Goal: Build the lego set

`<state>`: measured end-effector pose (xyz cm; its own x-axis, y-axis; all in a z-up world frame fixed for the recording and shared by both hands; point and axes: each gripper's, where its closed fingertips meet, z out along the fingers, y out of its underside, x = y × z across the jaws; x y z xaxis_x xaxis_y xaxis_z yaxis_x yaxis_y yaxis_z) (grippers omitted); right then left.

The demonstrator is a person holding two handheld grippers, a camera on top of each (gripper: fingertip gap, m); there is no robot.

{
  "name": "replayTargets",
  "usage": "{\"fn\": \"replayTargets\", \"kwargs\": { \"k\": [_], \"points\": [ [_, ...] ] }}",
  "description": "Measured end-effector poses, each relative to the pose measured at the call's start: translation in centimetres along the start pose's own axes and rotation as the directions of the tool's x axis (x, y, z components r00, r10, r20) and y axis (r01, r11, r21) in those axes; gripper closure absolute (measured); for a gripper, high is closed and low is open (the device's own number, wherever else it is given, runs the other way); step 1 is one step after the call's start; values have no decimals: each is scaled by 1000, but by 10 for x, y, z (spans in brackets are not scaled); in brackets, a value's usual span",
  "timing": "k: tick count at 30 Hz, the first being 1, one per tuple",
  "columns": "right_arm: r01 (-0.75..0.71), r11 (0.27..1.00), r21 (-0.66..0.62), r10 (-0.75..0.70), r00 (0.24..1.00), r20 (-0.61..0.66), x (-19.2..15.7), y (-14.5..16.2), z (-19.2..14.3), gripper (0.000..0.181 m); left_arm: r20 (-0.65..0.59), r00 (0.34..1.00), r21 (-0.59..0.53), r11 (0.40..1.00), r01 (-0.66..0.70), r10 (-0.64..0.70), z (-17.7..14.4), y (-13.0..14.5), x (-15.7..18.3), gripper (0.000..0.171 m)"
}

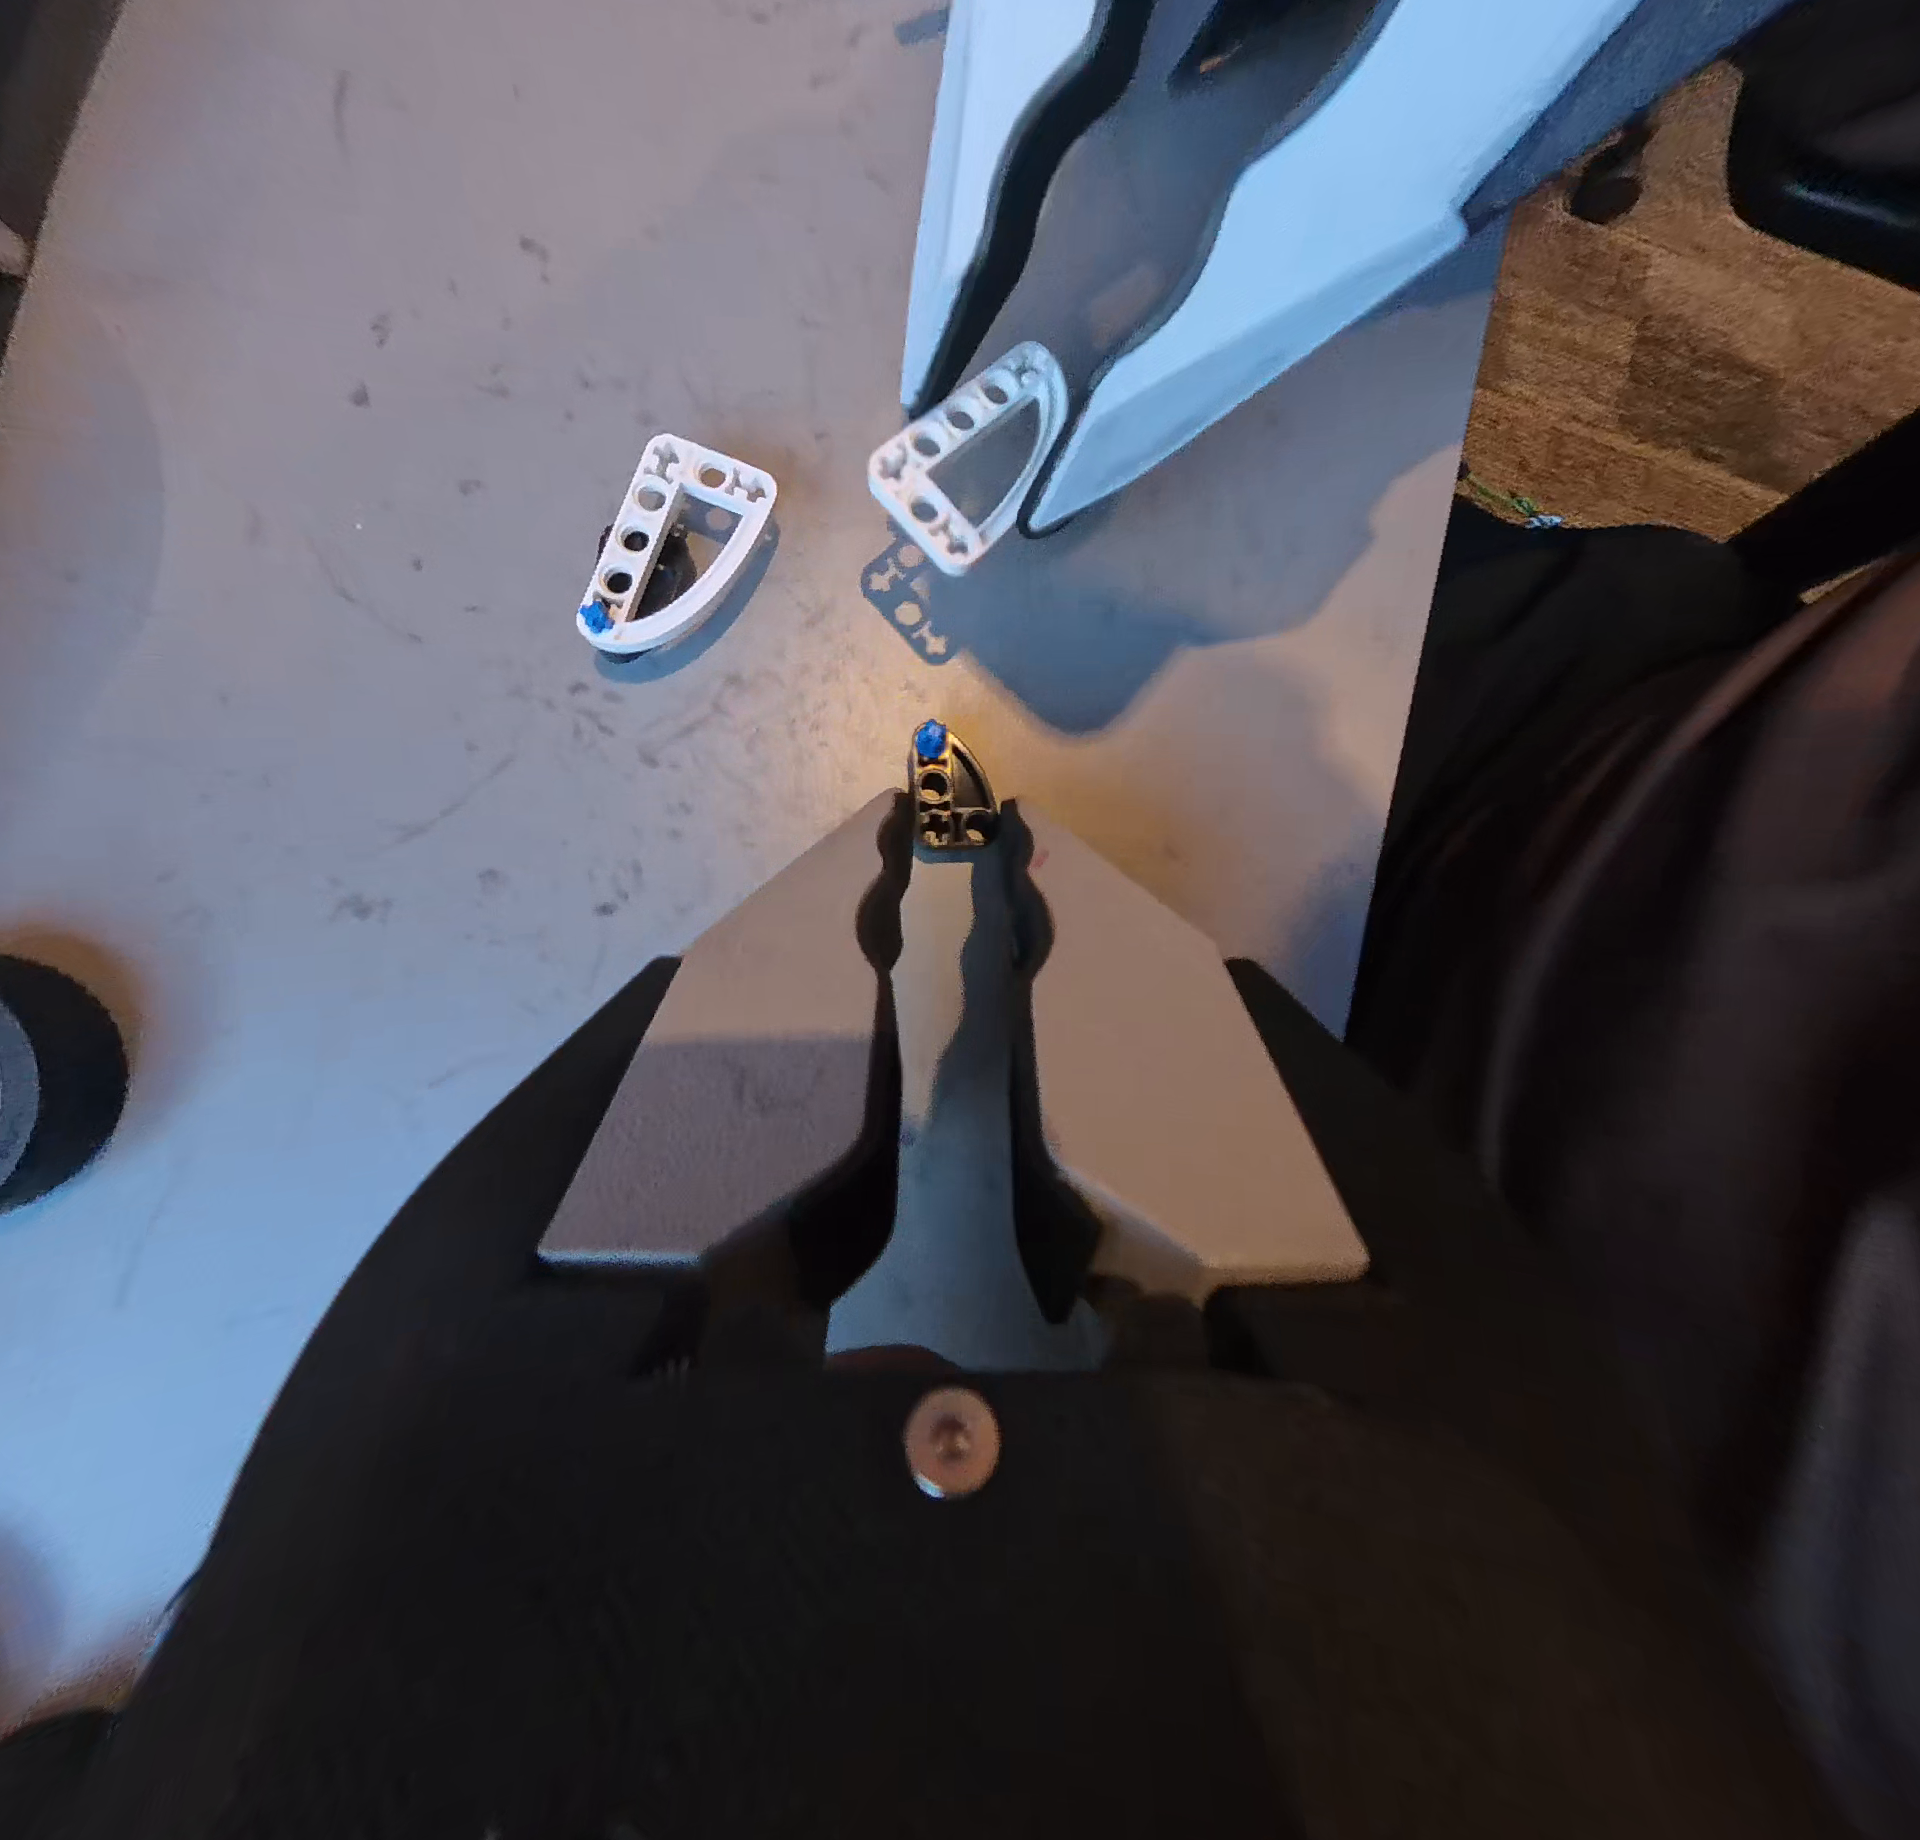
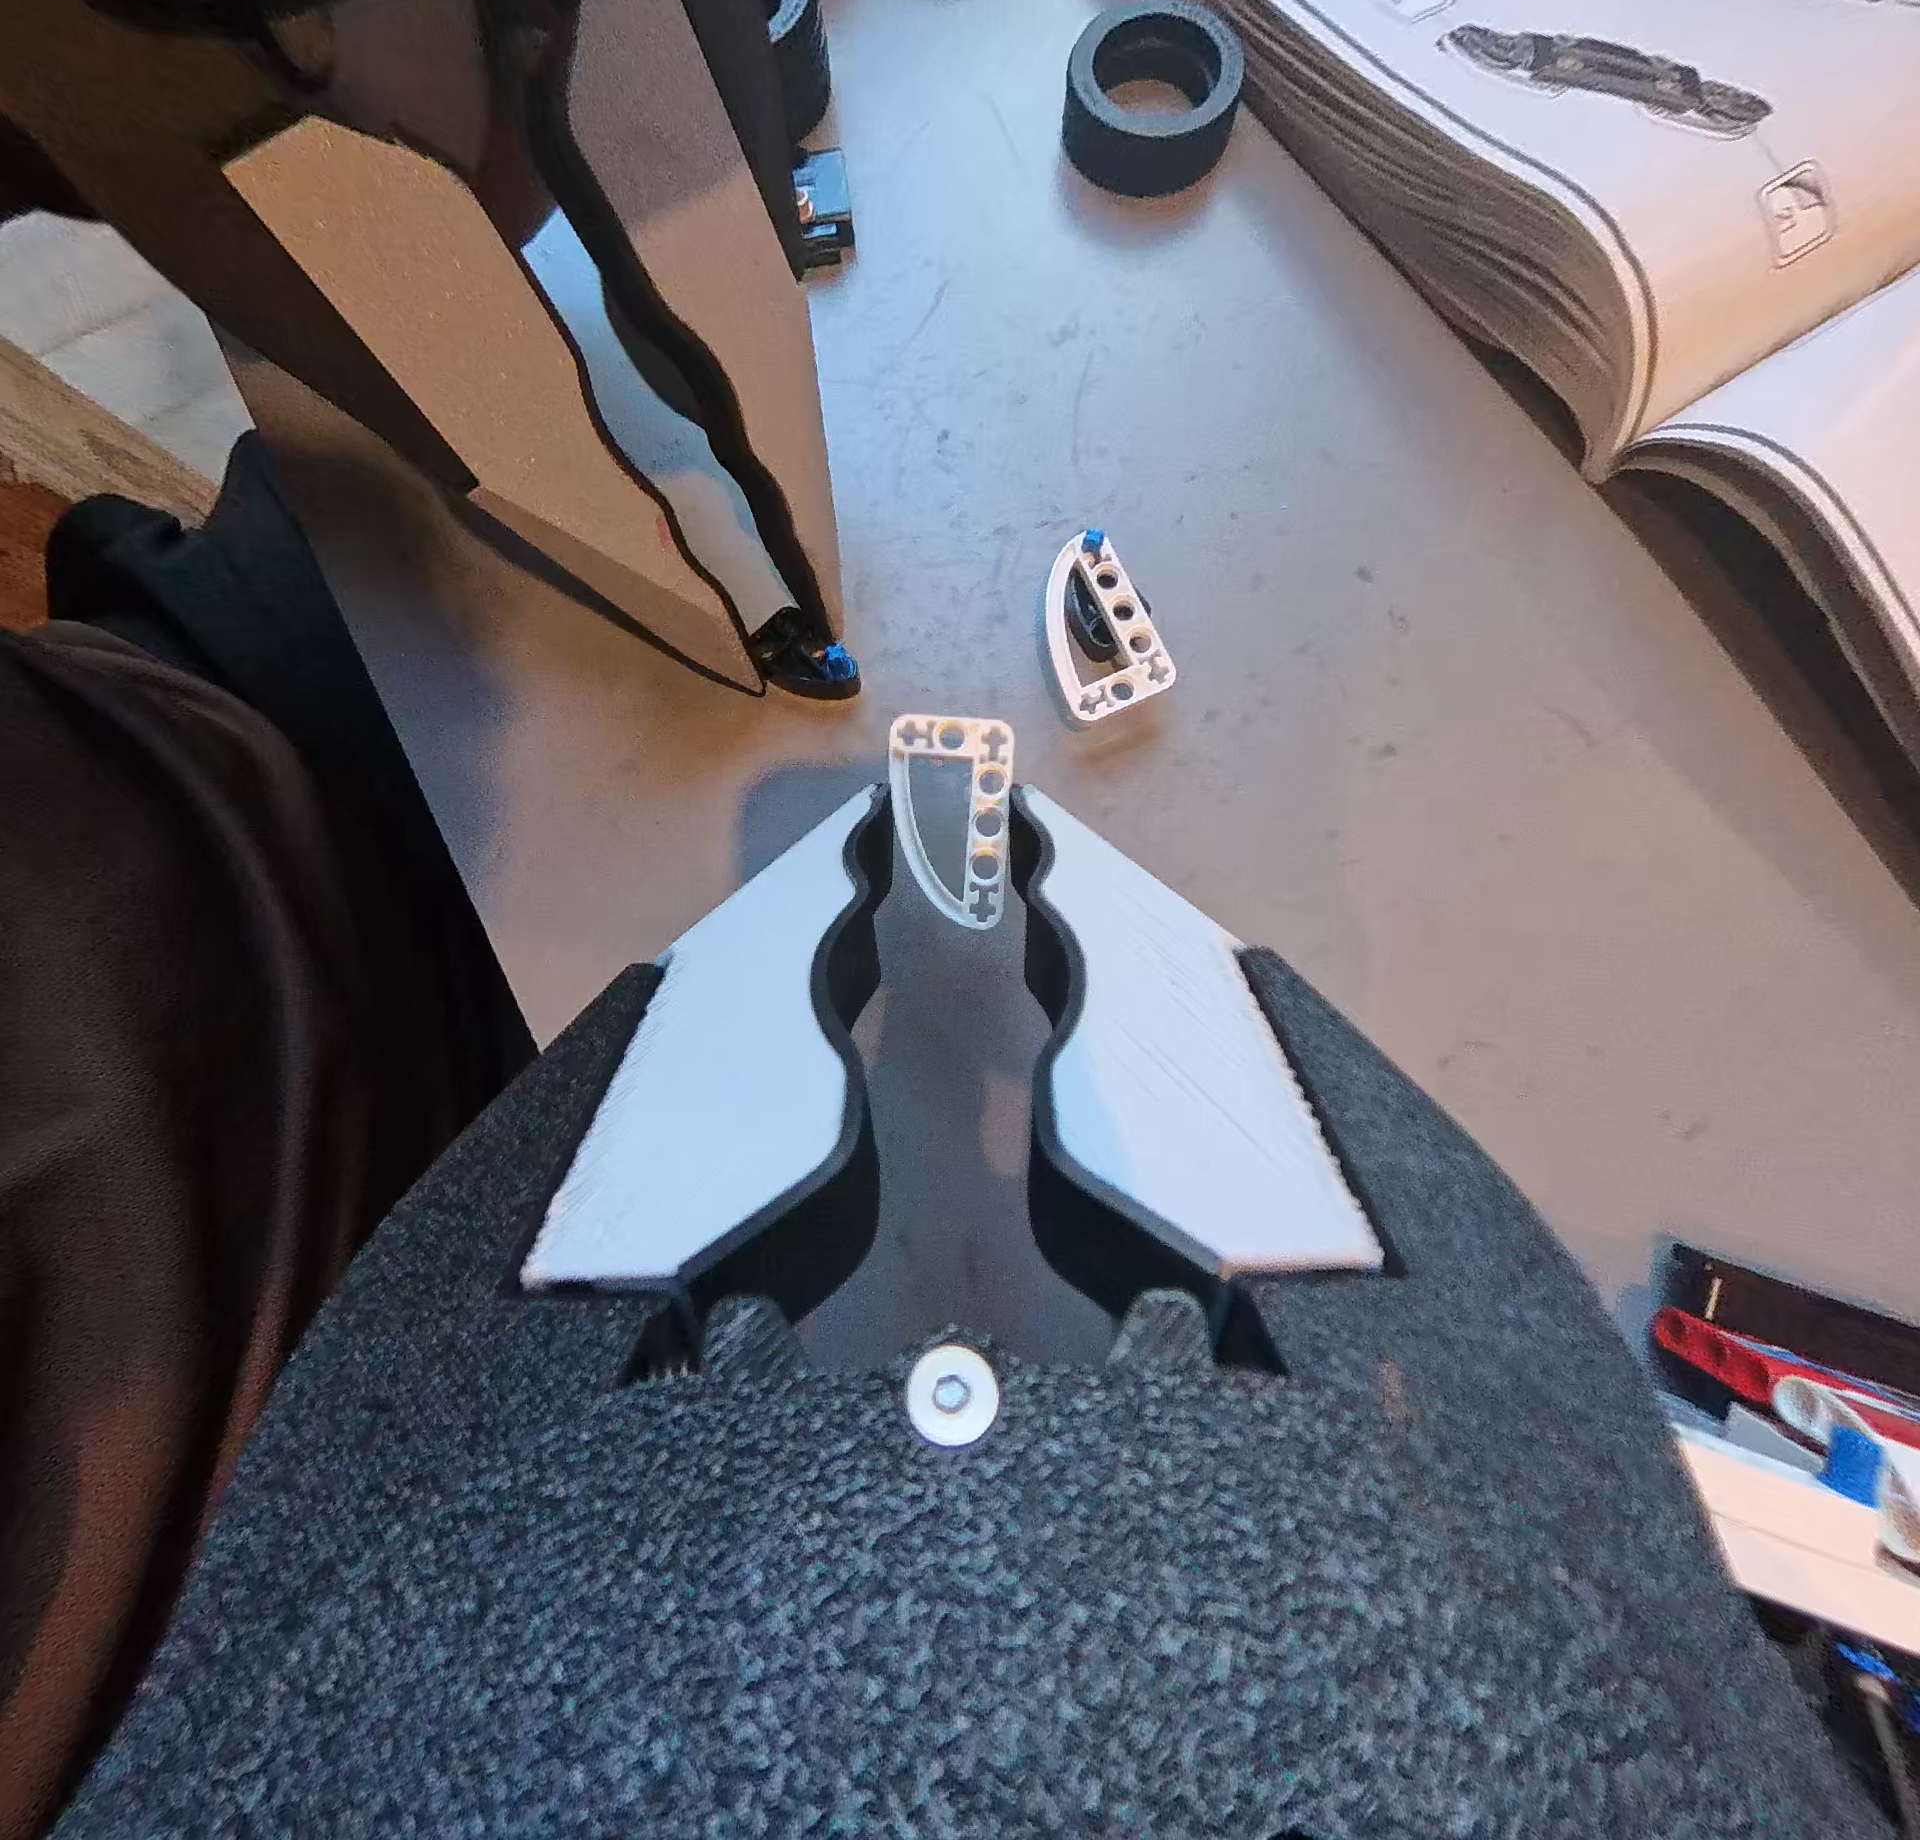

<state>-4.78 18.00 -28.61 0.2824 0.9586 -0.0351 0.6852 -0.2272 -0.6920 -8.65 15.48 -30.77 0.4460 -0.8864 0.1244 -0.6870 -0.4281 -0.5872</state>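
My left gripper point(image 1: 948, 816) is shut on a small black curved panel point(image 1: 951, 801) with a blue pin point(image 1: 928, 738) at its tip, held above the grey table point(image 1: 364, 336). It also shows in the right wrist view point(image 2: 800, 663). My right gripper point(image 2: 948, 803) is shut on a white curved panel with holes point(image 2: 961, 819), held above the table; it shows in the left wrist view point(image 1: 971, 465) too. A second white curved panel point(image 1: 675, 543), joined to a black part and a blue pin, lies on the table, also in the right wrist view point(image 2: 1107, 632).
An open instruction book point(image 2: 1558, 180) lies at the right. Black tyres point(image 2: 1151, 91) stand at the back, another shows in the left wrist view point(image 1: 52, 1073). A small black part point(image 2: 823, 206) lies near them. Red, white and blue parts point(image 2: 1787, 1395) lie at lower right. The table edge point(image 1: 1403, 803) is near. Across from one pair of fingers to the other is roughly 6 cm.
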Motion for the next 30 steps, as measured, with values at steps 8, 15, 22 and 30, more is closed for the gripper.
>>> {"fn": "replayTargets", "kwargs": {
  "k": [8, 15, 22, 30],
  "points": [
    [11, 997, 74, -12, 1000, 16, 1, -10, -9, 160, -7, 999, -6, 999, -51, 51, -1, 0, 1, 137],
    [209, 960, 188, -220, 975, 40, -18, -29, -19, 159, 42, 999, 97, 995, -39, 35, -32, -3, -1, 132],
    [443, 875, 197, -456, 890, 23, -39, -37, -16, 160, -93, 996, 201, 979, 23, -4, -39, -20, 17, 130],
    [567, 796, 213, -578, 816, -10, -59, -37, -12, 159, -356, 909, 238, 920, 311, -216, -41, -30, 28, 145]
  ]
}}
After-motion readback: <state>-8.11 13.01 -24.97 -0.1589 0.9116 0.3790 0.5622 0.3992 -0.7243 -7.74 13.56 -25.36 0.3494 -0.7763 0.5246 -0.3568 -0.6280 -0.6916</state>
